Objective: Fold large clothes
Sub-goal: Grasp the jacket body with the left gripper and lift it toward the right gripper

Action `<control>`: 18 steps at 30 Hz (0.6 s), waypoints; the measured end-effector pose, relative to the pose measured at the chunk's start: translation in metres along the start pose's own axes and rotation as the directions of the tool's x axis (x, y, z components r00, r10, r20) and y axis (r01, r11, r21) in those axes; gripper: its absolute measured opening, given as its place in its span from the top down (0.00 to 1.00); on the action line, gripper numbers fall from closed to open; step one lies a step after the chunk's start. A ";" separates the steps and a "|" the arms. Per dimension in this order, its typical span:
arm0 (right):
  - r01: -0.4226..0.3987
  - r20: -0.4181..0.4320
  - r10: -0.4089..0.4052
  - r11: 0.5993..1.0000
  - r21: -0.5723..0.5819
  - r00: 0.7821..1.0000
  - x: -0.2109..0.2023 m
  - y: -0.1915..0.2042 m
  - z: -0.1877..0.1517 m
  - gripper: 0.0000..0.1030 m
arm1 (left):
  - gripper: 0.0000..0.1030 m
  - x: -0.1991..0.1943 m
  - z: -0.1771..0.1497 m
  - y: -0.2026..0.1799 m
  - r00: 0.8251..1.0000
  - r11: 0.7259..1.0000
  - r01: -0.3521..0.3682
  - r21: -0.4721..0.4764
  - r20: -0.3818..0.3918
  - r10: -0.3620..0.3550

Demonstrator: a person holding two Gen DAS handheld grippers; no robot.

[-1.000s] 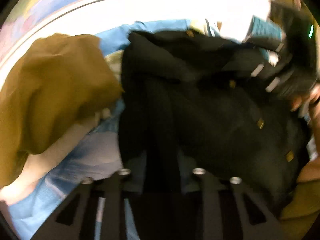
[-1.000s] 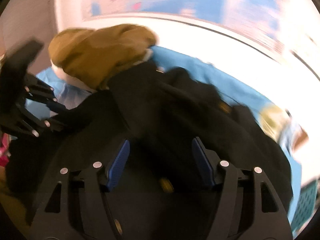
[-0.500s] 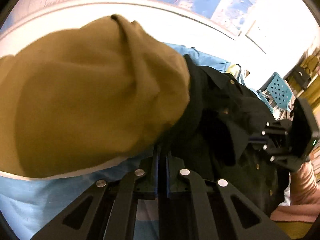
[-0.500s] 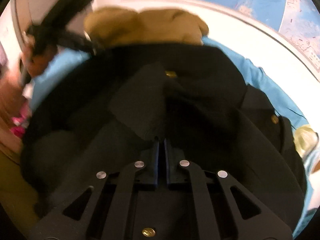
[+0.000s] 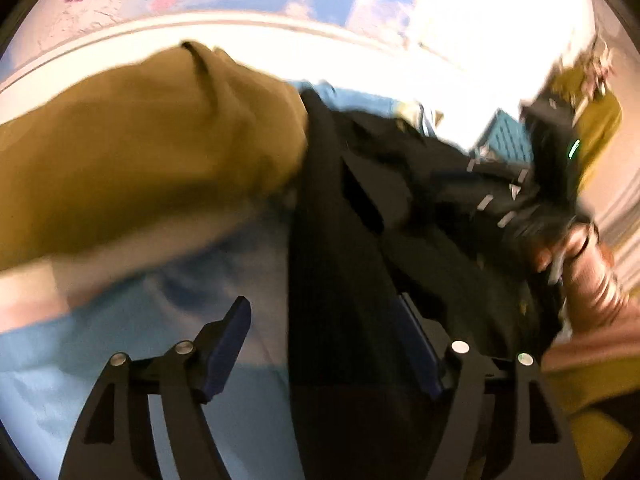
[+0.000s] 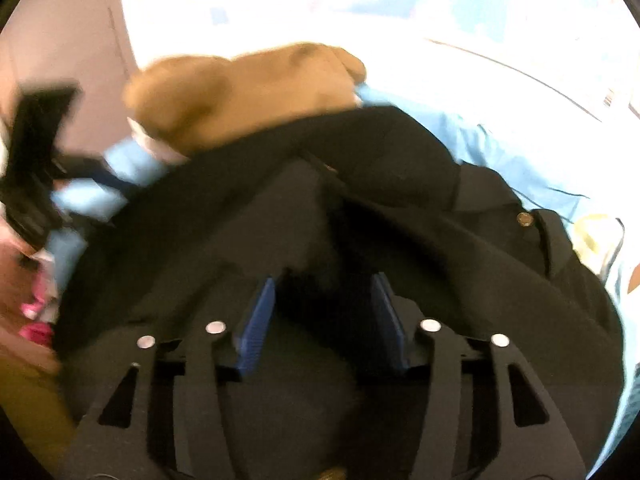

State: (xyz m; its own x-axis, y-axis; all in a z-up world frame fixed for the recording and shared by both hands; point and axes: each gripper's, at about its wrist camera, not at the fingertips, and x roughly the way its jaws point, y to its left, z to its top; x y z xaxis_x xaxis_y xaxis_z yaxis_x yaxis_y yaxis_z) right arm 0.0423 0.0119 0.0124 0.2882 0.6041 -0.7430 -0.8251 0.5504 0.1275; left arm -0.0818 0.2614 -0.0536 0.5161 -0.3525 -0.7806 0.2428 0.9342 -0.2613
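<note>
Both grippers were shut half a second ago; now both stand apart. The left gripper has its fingers spread, with an edge of the black coat passing between them and no clamp visible. The right gripper is also apart, hovering over the black coat, cloth bunched between the pads but not pinched. The coat lies on the blue sheet, beside the brown garment. Judged: a fold has just been released, and the next grasp is pending.

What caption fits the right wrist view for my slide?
Right tool open over the dark garment on blue sheet, tan garment bunched behind it.
</note>
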 end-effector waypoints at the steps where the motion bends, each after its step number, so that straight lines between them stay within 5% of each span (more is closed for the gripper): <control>1: -0.041 0.010 0.041 0.999 -0.015 0.999 -0.006 0.009 0.000 0.44 | 0.36 0.006 -0.007 -0.003 1.000 1.000 -0.008 0.004 -0.028 0.008; 4: -0.154 0.007 0.155 0.986 -0.068 0.988 -0.012 0.040 -0.004 0.36 | 0.96 0.024 -0.015 0.000 0.993 1.000 0.020 -0.016 -0.116 -0.022; 10: -0.341 -0.068 0.335 0.931 -0.128 0.940 0.015 0.107 -0.008 0.31 | 0.98 -0.023 0.026 0.007 0.997 0.994 0.074 -0.077 0.017 -0.073; 14: -0.475 -0.073 0.470 0.870 -0.131 0.880 0.027 0.146 -0.002 0.09 | 0.98 -0.055 0.059 -0.017 0.994 0.998 0.057 0.021 0.088 -0.058; 18: -0.496 -0.125 0.482 0.858 -0.137 0.867 0.045 0.176 -0.007 0.08 | 0.98 -0.052 0.065 -0.030 0.996 0.998 -0.026 0.066 0.087 0.021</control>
State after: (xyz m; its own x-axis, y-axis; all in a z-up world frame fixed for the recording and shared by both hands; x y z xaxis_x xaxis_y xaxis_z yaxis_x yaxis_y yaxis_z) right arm -0.0935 0.1319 -0.0033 -0.2081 0.7172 -0.6651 -0.9169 0.0938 0.3880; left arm -0.0628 0.2483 0.0321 0.5902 -0.3366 -0.7337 0.2825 0.9376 -0.2029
